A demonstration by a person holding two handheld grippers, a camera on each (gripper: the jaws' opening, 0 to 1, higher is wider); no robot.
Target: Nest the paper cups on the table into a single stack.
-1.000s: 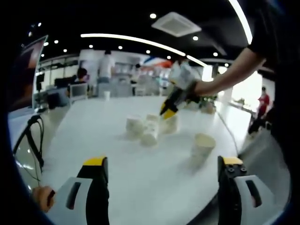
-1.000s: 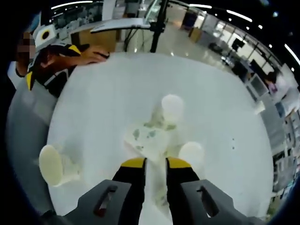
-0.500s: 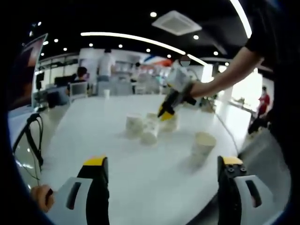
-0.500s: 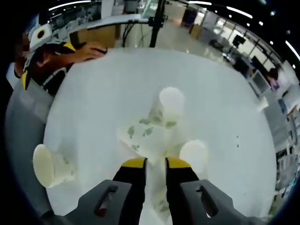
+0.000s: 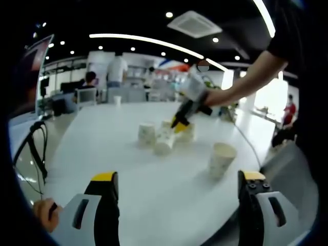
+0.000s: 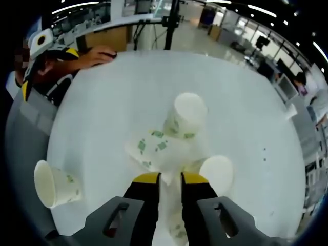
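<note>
In the left gripper view the left gripper point(image 5: 174, 192) hovers low over the white worktop point(image 5: 102, 148), fingers wide apart and holding nothing. A lone upright paper cup point(image 5: 221, 159) stands ahead to the right; farther off, the right gripper point(image 5: 178, 123) reaches into a cluster of cups point(image 5: 156, 137). In the right gripper view the right gripper point(image 6: 169, 180) has its fingers nearly together around the rim of a cup point(image 6: 171, 215) in the cluster point(image 6: 174, 138); whether they pinch it I cannot tell. The lone cup point(image 6: 51, 183) stands well apart at left.
</note>
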